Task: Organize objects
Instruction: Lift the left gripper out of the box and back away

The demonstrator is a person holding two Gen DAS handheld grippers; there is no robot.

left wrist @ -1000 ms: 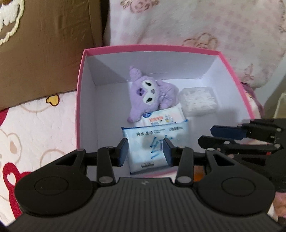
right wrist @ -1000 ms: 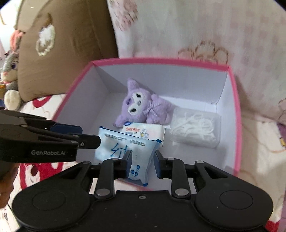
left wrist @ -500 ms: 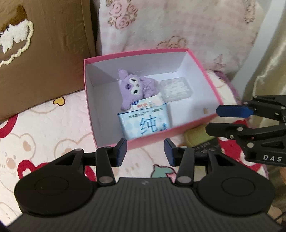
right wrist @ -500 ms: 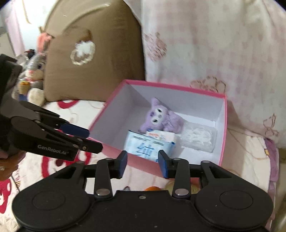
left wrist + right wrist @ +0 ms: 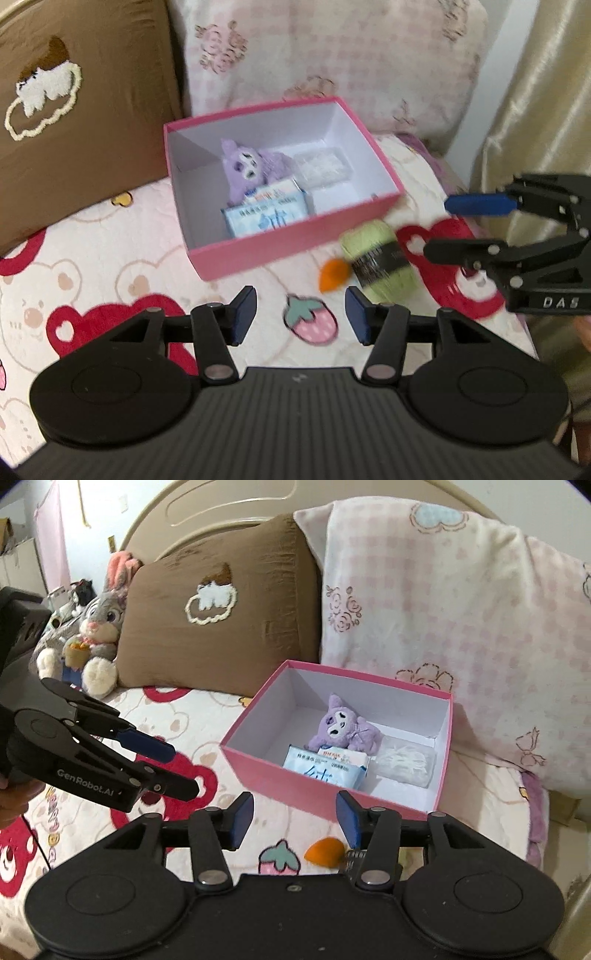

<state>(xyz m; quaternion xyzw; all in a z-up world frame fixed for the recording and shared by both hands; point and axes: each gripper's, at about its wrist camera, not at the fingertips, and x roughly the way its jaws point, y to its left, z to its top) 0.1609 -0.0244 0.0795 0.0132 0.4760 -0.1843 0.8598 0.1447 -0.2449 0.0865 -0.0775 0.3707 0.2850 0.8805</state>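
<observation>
Both the left gripper (image 5: 301, 314) and right gripper (image 5: 294, 818) hang empty above the bedspread, jaws opening, while the blue-and-white wipes packet (image 5: 325, 771) lies inside the open pink cardboard box (image 5: 325, 799) beside a purple plush toy (image 5: 343, 731).

Two wrist cameras above the bed, both looking down and forward.
Each looks along its own tool at the pink box (image 5: 295, 242) (image 5: 314, 786) from nearby; each also sees the other tool at its edge.
</observation>
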